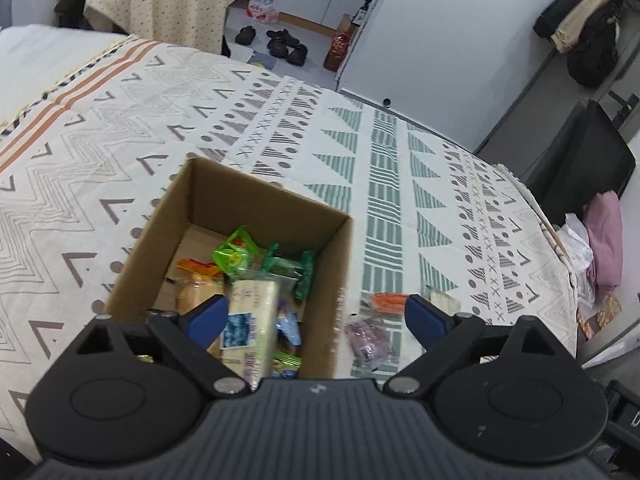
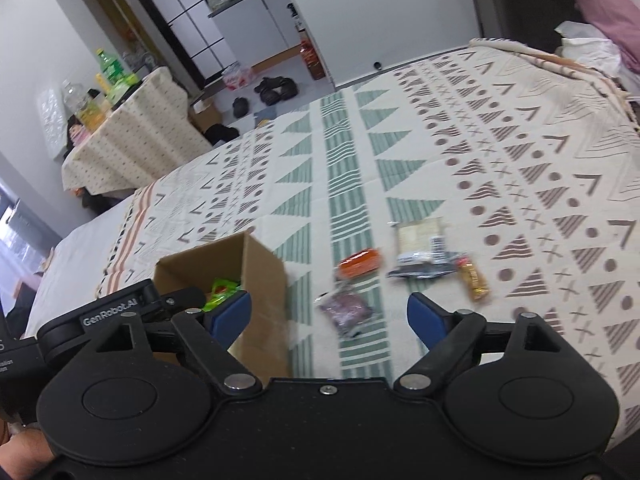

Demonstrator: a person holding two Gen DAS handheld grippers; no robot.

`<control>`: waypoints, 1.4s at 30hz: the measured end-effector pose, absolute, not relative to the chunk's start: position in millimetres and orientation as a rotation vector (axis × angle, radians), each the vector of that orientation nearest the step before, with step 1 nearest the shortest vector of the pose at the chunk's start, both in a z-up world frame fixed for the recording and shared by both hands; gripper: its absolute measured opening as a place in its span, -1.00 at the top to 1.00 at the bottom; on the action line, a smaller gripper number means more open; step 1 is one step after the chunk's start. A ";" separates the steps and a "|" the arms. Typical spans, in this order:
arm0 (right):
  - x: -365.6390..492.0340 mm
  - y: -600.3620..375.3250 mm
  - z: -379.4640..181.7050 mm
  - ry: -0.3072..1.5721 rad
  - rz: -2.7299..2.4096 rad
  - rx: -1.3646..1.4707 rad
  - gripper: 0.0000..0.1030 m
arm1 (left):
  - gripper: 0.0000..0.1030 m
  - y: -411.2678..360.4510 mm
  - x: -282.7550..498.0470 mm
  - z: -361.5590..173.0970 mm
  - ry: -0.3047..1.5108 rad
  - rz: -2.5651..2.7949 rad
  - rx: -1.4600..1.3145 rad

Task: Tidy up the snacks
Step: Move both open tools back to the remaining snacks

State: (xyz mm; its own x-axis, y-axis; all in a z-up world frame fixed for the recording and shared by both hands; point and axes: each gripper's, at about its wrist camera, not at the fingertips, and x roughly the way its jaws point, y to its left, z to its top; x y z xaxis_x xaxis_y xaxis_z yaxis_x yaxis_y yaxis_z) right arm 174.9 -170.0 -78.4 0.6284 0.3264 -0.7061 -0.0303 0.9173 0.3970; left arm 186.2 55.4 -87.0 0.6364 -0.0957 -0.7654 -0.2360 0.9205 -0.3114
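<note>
Hovering over the patterned bedspread (image 2: 500, 152), your left gripper (image 1: 316, 314) hangs above the open cardboard box (image 1: 160, 240), jaws spread wide and holding nothing — the box already has several snacks in it (a pale cracker pack (image 1: 252, 320) lies uppermost, a bright green packet (image 1: 234, 254) beyond it). Your right gripper (image 2: 330, 314) is also spread apart and empty, with the box ahead to its left. Ahead of it lie loose snacks: a grey-and-cream packet (image 2: 424, 248), a purple pack (image 2: 346, 308) nearest, an orange one (image 2: 360, 264) — and a small brown bar (image 2: 474, 280) ahead-right.
</note>
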 end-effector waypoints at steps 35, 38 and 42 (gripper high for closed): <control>185.1 -286.4 -132.8 0.898 0.214 0.485 -0.94 | -0.73 -54.3 205.0 -111.0 0.942 -0.022 -0.340; 192.3 -286.7 -144.4 0.924 0.241 0.496 -0.79 | -0.66 -58.2 209.4 -118.8 0.953 -0.005 -0.331; 202.1 -288.4 -159.5 0.950 0.248 0.518 -0.64 | -0.54 -62.6 219.2 -130.3 0.979 0.017 -0.330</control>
State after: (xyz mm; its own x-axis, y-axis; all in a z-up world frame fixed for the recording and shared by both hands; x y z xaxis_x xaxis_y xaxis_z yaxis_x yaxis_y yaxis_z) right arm 202.1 -288.4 -159.5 0.5652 0.4221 -0.7088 0.0217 0.8513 0.5242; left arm 219.2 -62.6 -130.3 0.5616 -0.1333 -0.8166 -0.1617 0.9502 -0.2663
